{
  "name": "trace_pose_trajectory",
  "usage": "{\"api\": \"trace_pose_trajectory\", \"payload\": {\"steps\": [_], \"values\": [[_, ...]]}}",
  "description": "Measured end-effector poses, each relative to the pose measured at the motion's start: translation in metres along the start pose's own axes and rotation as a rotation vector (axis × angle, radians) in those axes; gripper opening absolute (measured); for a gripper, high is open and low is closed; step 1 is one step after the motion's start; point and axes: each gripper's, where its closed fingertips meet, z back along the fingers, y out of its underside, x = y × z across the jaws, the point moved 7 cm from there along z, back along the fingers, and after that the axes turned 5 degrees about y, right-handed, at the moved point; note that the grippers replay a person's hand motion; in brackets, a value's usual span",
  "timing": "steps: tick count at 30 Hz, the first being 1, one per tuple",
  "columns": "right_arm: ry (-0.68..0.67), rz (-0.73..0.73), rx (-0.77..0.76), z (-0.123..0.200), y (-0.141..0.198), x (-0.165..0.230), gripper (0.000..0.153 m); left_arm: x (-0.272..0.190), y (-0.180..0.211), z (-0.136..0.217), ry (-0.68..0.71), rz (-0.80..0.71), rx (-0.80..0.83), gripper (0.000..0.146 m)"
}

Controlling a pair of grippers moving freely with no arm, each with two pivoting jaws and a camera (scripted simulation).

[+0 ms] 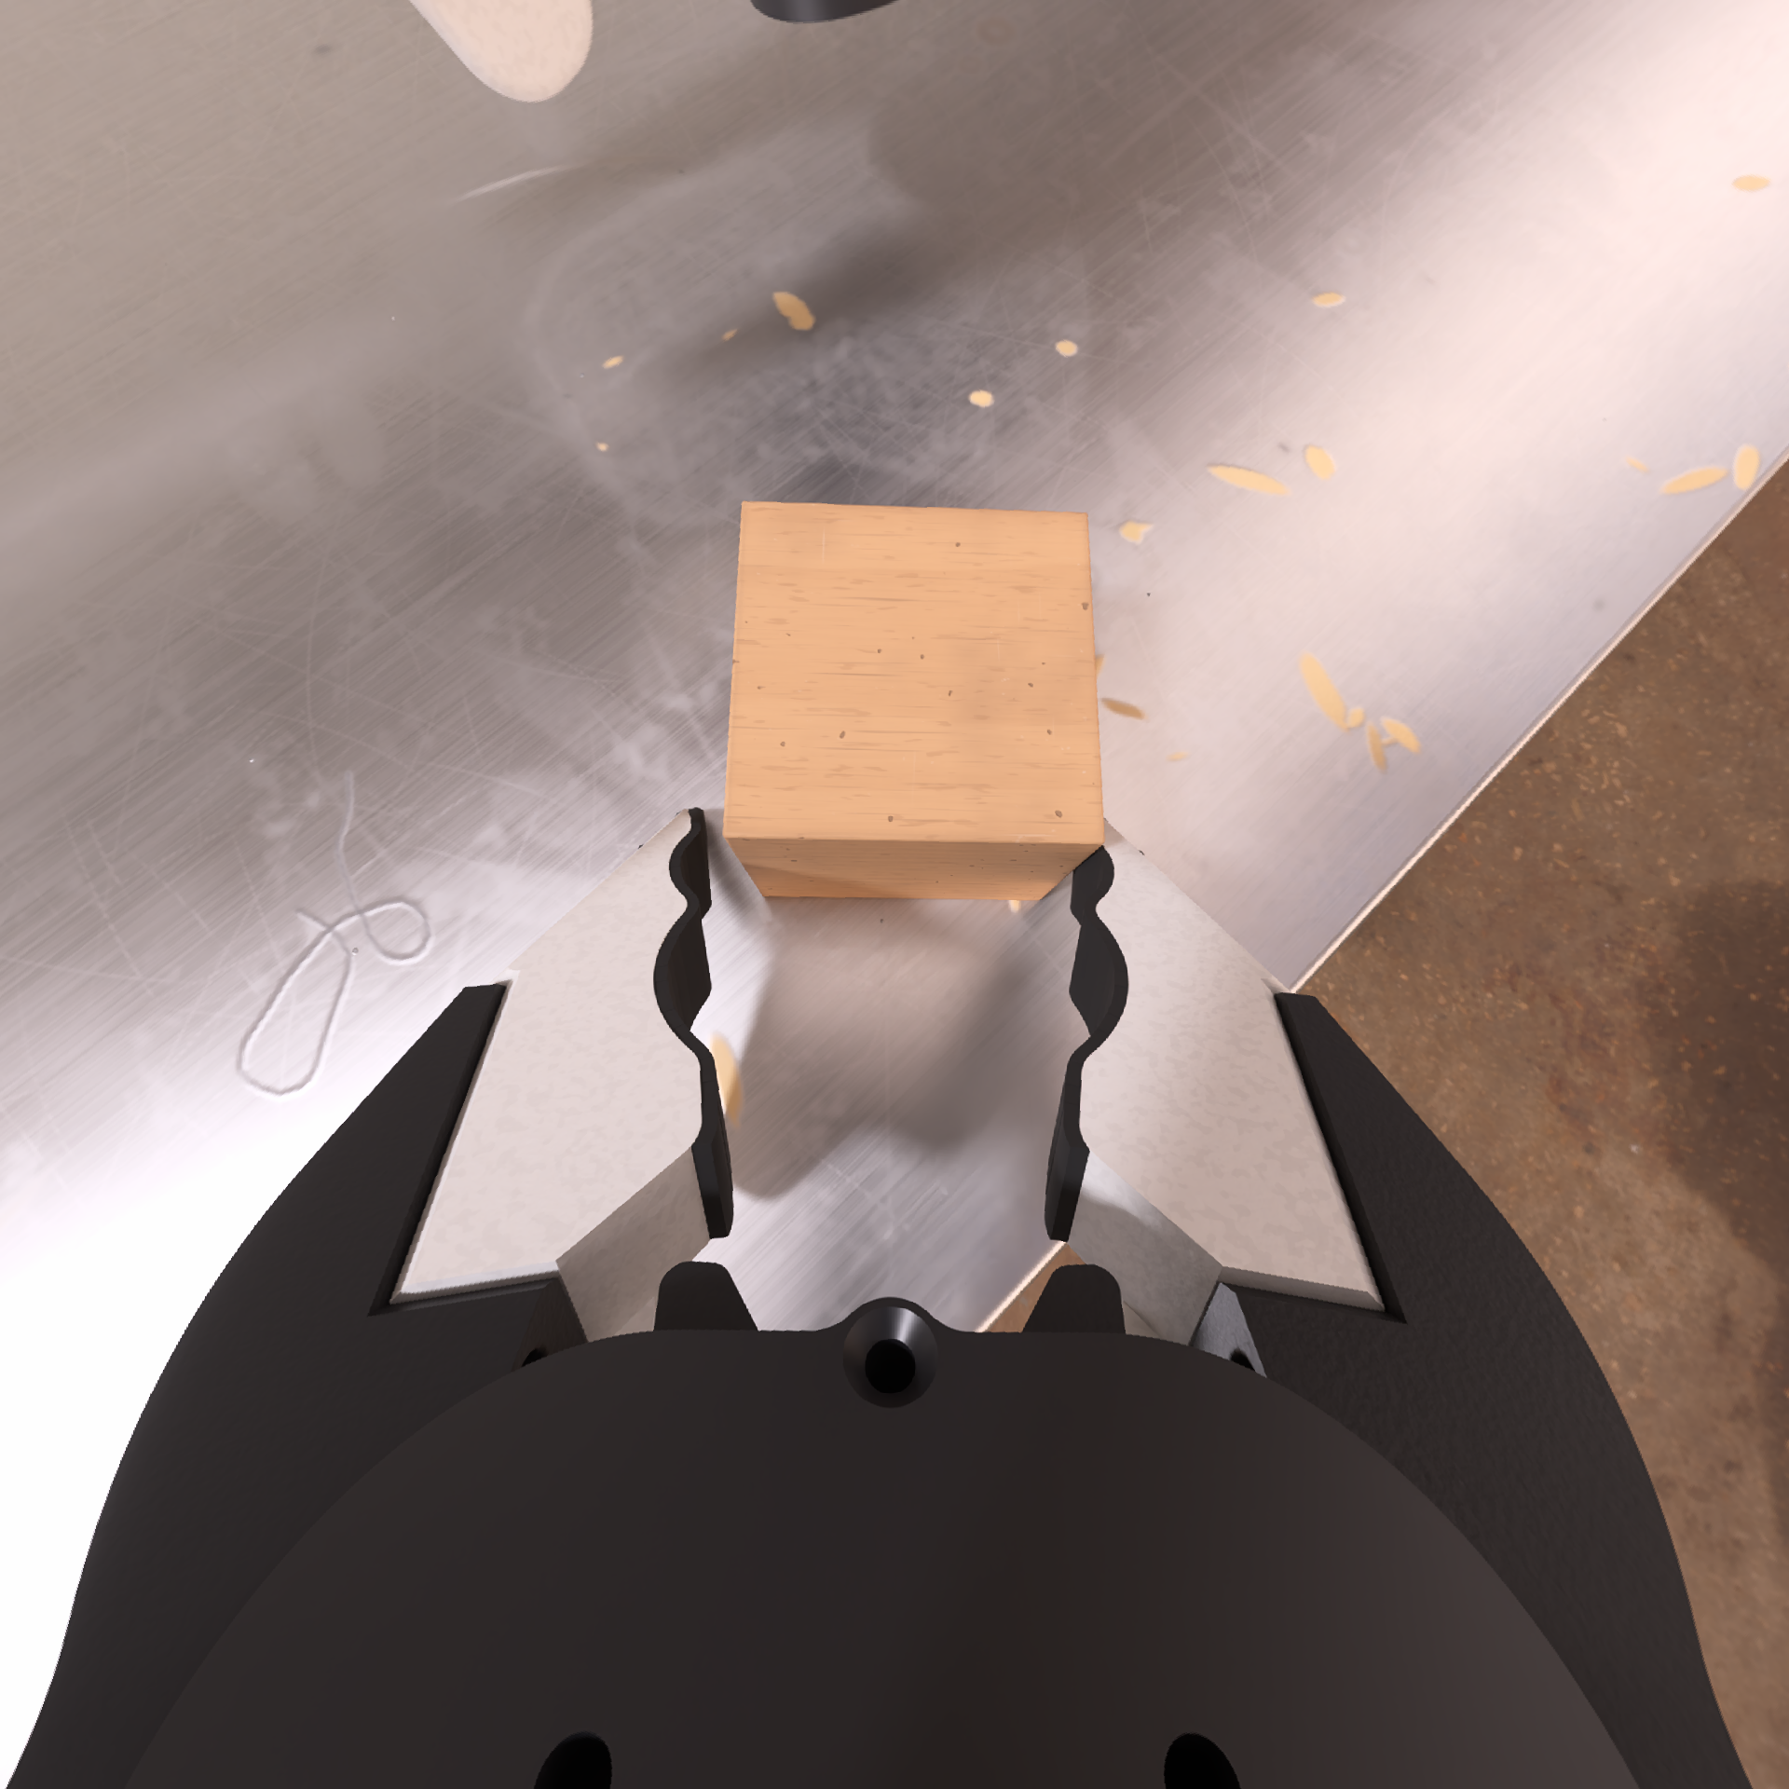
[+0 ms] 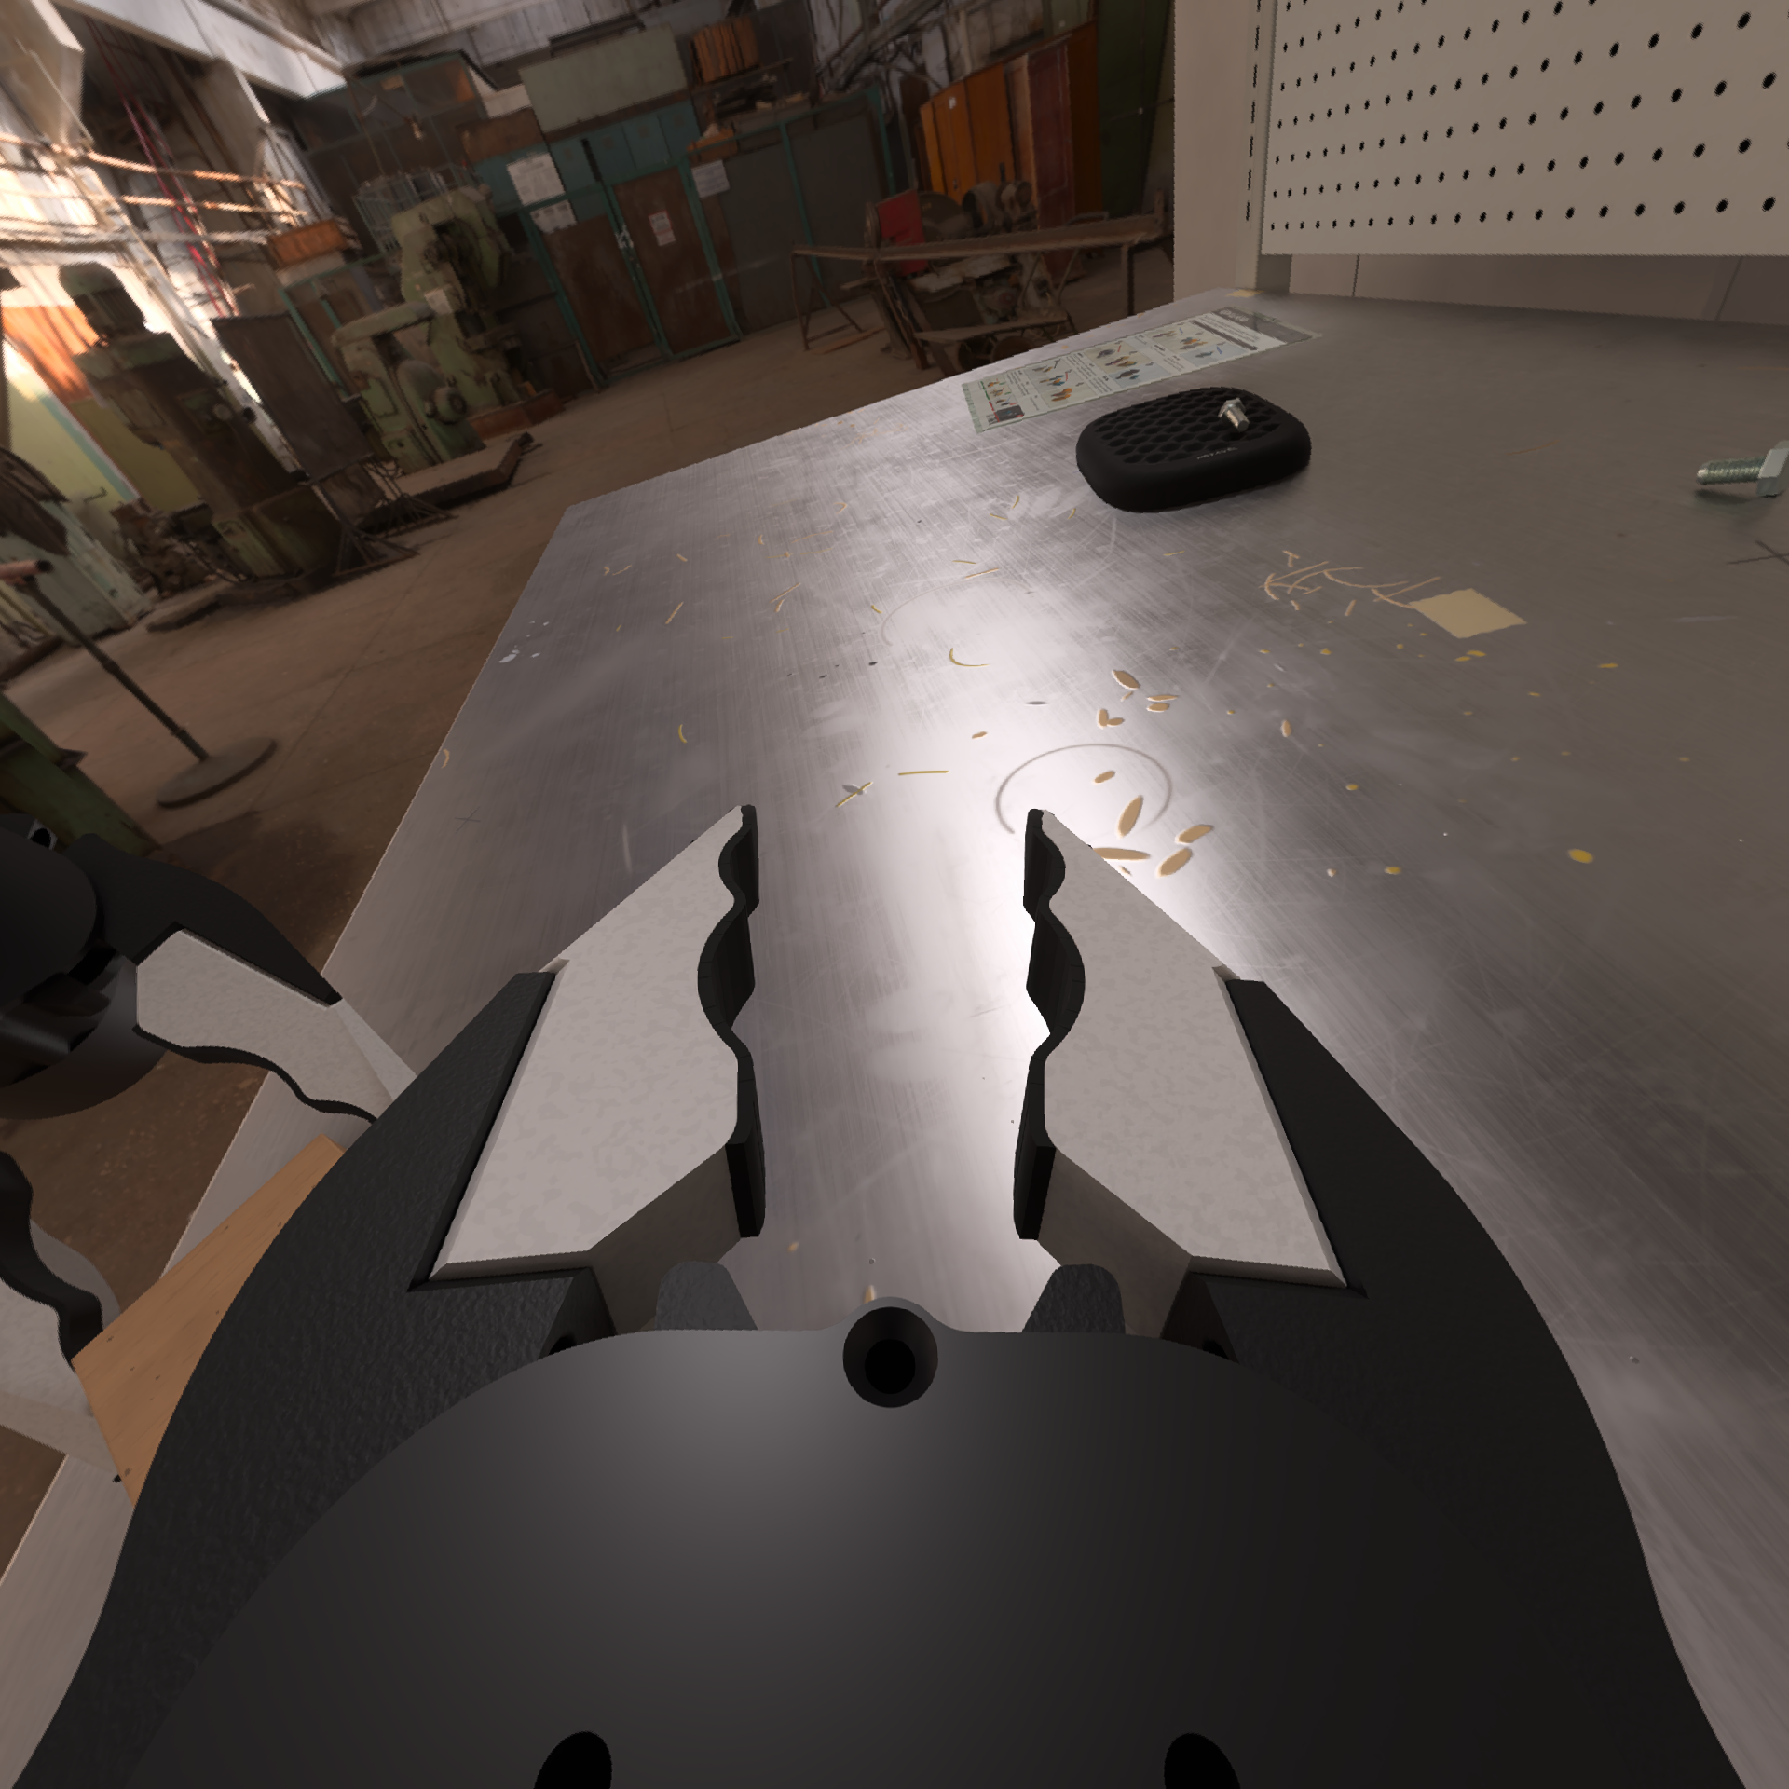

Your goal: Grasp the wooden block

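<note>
The wooden block (image 1: 915, 687), a light cube, stands on the metal table (image 1: 339, 532) near its edge. My left gripper (image 1: 895, 847) is open, its two fingertips level with the block's near face, one on each side. I cannot tell whether the right tip touches the block's corner. My right gripper (image 2: 891, 823) is open and empty above bare table. In the right wrist view the left gripper (image 2: 145, 968) shows at the left edge with part of the block (image 2: 194, 1288) beside it. A pale finger (image 1: 513, 48) of the right gripper shows at the top of the left wrist view.
The table edge (image 1: 1452, 823) runs close to the block's right, with brown floor below. Far back stand a black honeycomb pad (image 2: 1196, 450) with a small bolt in it, a loose bolt (image 2: 1743, 474), a paper sheet (image 2: 1133, 363) and a pegboard (image 2: 1530, 126). Wood shavings lie scattered.
</note>
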Motion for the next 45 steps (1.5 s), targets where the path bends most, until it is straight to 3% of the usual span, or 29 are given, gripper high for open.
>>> {"api": "trace_pose_trajectory", "payload": {"steps": [28, 38, 45], "values": [[-0.018, 0.007, 0.004, -0.002, 0.0, 0.004, 0.055, 0.001, -0.014, -0.003, 0.067, 0.07, -0.105, 0.07], [-0.032, 0.012, 0.01, -0.002, 0.001, 0.005, 0.055, 0.021, -0.011, 0.005, 0.187, 0.322, -0.213, 0.07], [-0.034, 0.013, 0.012, -0.002, 0.001, 0.005, 0.055, 0.029, -0.009, 0.011, 0.158, 0.379, -0.274, 0.07]]}}
